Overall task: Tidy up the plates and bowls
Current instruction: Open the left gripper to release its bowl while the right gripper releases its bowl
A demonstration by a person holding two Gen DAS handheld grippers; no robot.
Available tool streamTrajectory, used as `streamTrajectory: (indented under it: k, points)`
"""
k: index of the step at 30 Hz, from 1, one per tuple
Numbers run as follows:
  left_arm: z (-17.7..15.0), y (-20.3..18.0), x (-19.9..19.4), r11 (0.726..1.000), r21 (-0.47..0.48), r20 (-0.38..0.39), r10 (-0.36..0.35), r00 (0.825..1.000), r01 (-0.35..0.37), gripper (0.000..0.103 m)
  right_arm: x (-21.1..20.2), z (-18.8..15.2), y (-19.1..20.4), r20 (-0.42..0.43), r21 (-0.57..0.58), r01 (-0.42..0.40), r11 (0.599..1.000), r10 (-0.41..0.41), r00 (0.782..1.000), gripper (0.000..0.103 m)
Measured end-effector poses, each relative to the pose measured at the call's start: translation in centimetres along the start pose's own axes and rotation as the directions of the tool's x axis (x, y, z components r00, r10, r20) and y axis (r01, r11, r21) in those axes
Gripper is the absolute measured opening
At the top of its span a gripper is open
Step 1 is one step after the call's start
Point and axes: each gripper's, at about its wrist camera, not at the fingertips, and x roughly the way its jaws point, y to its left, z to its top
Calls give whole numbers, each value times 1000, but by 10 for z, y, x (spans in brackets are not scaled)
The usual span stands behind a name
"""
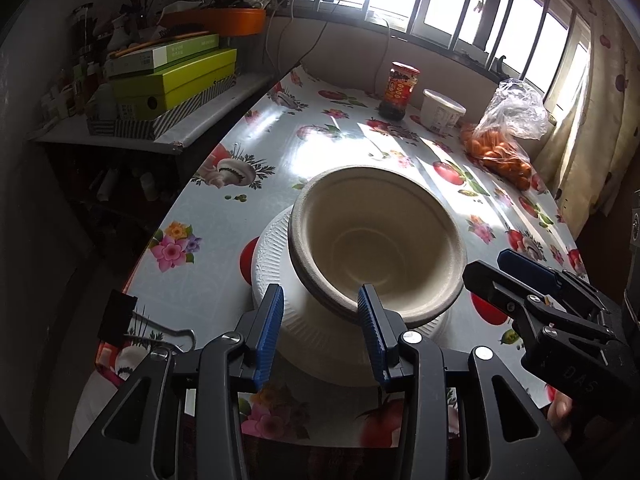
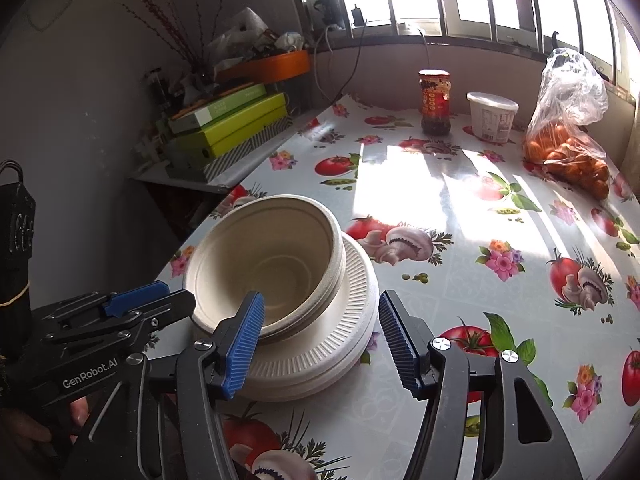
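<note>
a stack of bowls (image 1: 376, 240) is found seated on a stack of ribbed plates (image 2: 340, 332), tilted, on the printed tablecloth (image 2: 440, 200). the left gripper (image 1: 320, 332) is seen with fingers apart; the near rim of the bowls lies between them, and whether the right-hand pad touches the rim cannot be told. the right gripper (image 2: 320, 344) is seen with fingers apart, nothing clamped; the plate edge lies between them, the bowls just beyond its left finger. a jar (image 2: 435, 102), a tub (image 2: 492, 117) and a bag of fruit (image 2: 568, 140) are noted well ahead of the fingers.
</note>
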Motion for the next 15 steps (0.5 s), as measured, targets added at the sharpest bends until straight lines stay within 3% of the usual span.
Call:
streamTrajectory:
  k: [15]
  points:
    - [-30,-2,-17,999,17,30,34,999,-35,40,-19,-29,-4,11,0,31,1000,-31,999,61]
